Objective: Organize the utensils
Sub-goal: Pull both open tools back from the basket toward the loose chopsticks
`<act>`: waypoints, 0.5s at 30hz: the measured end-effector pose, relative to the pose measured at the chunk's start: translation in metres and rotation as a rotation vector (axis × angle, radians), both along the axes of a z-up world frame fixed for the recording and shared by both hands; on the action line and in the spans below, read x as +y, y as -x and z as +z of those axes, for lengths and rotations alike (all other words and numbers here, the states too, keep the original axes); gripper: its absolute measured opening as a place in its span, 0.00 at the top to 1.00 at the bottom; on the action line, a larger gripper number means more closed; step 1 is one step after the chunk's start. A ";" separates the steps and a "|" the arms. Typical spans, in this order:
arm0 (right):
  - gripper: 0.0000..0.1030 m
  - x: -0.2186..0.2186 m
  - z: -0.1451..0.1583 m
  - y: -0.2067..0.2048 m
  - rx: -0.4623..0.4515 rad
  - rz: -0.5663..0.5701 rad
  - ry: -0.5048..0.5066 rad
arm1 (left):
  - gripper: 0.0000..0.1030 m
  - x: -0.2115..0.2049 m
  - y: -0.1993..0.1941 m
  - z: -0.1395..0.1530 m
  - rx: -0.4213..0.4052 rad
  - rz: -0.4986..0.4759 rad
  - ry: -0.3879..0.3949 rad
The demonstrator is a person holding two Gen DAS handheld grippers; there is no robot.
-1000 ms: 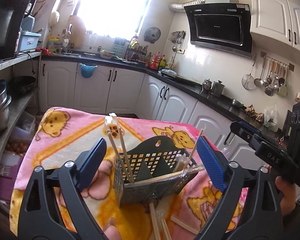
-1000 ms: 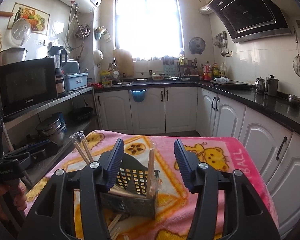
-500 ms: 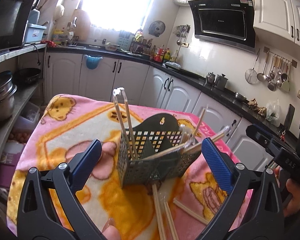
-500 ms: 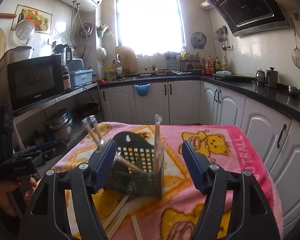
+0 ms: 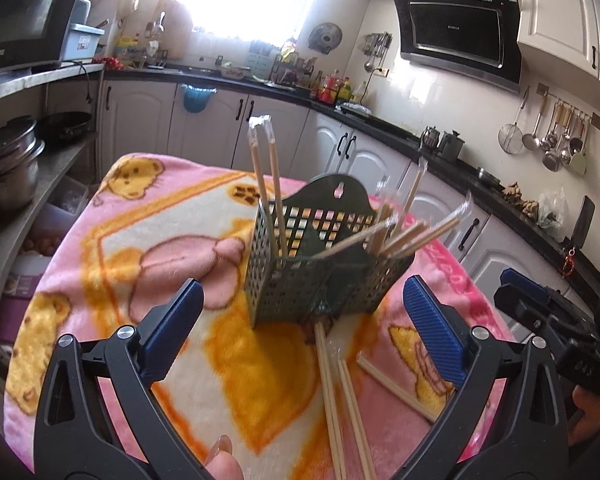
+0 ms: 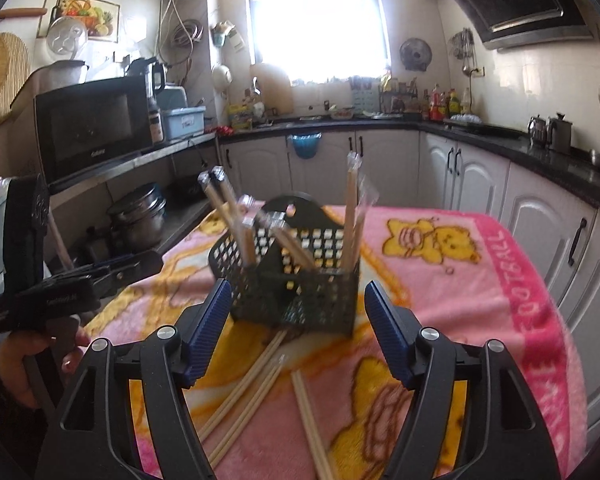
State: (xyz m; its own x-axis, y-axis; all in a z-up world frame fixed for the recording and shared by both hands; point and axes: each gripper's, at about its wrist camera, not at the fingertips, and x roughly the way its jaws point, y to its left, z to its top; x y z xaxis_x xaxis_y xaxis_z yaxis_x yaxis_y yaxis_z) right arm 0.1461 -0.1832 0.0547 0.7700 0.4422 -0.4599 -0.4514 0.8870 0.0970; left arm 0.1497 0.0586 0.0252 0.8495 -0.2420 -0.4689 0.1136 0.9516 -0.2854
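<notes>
**A:** What's on the table, and where are the utensils?

**B:** A dark green perforated plastic caddy stands upright near the middle of a pink cartoon-bear blanket that covers the table. Several wrapped pairs of wooden chopsticks in the caddy stick out of it; one pair stands almost upright at its left corner, while others lean out low over its right rim. Loose chopsticks on the blanket lie just in front of the caddy, pointing toward the camera, with one more pair off to the right.

**A:** How would those loose ones handle?

**B:** I'd judge them very light, stiff and thin. Lying flat in soft pile, they may sink in a little, so pads have to come down close to the fabric. Where the clear sleeve shows, it looks slippery. Taking hold across the middle of a pair should keep it from swinging. The caddy looks light too and could tip if nudged.

**A:** And the tools?

**B:** The left gripper is spread wide, nothing between its blue pads; it hangs over the blanket just before the caddy. The right gripper has just been opening and is also spread, pinching nothing, with the caddy's front wall seen between its jaws.

**A:** Anything beyond the table?

**B:** White kitchen cabinets, a bright window, a microwave.
</notes>
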 end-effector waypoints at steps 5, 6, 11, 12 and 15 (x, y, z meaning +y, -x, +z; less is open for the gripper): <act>0.35 0.006 -0.017 0.009 0.051 0.017 0.008 | 0.10 -0.002 0.006 -0.014 0.038 -0.010 0.000; 0.35 0.007 -0.020 0.010 0.060 0.020 0.007 | 0.10 -0.003 0.006 -0.017 0.045 -0.013 0.000; 0.35 0.013 -0.036 0.019 0.102 0.039 0.024 | 0.10 -0.005 0.010 -0.031 0.085 -0.026 -0.002; 0.35 0.015 -0.039 0.021 0.112 0.045 0.026 | 0.10 -0.005 0.010 -0.034 0.094 -0.029 0.000; 0.35 0.018 -0.048 0.027 0.131 0.057 0.038 | 0.11 -0.006 0.012 -0.044 0.126 -0.036 0.005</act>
State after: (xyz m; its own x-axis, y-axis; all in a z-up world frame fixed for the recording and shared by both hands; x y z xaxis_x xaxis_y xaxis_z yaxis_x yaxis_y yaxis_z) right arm 0.1186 -0.1650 0.0069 0.6762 0.4637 -0.5725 -0.4869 0.8645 0.1251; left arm 0.1377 0.0529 -0.0184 0.7747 -0.2739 -0.5699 0.1107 0.9461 -0.3042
